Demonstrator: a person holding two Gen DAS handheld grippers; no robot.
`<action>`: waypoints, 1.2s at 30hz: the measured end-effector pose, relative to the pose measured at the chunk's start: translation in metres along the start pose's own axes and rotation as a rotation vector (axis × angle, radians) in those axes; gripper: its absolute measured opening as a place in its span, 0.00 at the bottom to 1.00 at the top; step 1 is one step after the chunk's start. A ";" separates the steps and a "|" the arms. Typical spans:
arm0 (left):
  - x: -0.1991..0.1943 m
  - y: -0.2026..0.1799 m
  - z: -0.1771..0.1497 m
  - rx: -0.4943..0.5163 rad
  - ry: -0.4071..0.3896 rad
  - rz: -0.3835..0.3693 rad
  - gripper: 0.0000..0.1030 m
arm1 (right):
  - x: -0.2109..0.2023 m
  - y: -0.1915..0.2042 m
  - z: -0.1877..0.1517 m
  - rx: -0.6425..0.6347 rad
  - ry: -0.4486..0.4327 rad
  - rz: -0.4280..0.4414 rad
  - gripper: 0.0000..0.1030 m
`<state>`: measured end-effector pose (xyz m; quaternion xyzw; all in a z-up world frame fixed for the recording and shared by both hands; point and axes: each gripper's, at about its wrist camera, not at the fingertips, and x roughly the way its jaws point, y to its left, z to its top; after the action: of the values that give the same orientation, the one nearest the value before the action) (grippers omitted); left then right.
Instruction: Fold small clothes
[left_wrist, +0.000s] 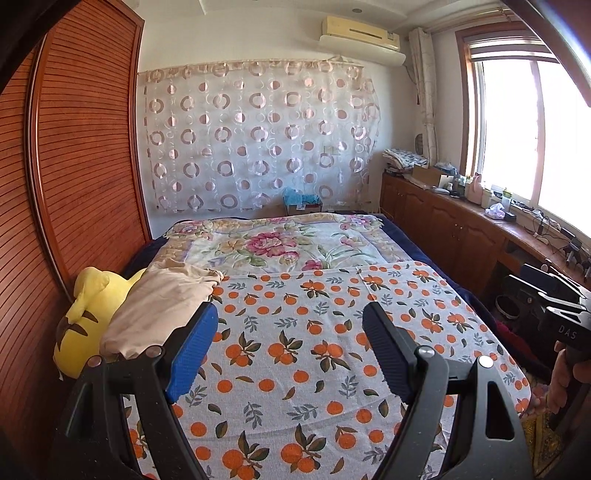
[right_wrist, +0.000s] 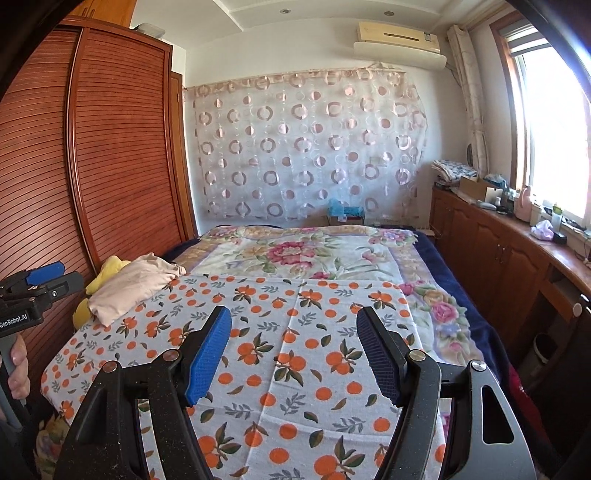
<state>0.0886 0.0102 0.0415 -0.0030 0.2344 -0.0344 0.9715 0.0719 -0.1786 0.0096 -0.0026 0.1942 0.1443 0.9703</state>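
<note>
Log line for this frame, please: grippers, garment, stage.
left gripper: open, empty | right gripper: open, empty | crumpled beige cloth garment: unfolded, on yellow plush toy | stage: before pickup

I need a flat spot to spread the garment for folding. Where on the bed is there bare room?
The orange-print sheet is bare across its middle and right, bordered by the floral blanket behind. Its left corner is crowded: the beige garment lies partly on a yellow plush toy.
</note>
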 end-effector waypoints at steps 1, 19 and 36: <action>-0.001 0.000 0.000 -0.001 0.001 0.000 0.79 | -0.001 0.000 0.000 0.001 0.000 0.001 0.70; -0.002 -0.003 0.000 -0.001 0.000 -0.004 0.79 | -0.001 -0.009 0.002 -0.004 -0.011 0.006 0.70; -0.003 -0.004 0.000 0.001 0.000 -0.002 0.79 | -0.001 -0.015 0.001 -0.005 -0.013 0.015 0.70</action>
<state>0.0861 0.0066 0.0427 -0.0029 0.2343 -0.0354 0.9715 0.0756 -0.1931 0.0100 -0.0028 0.1873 0.1522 0.9704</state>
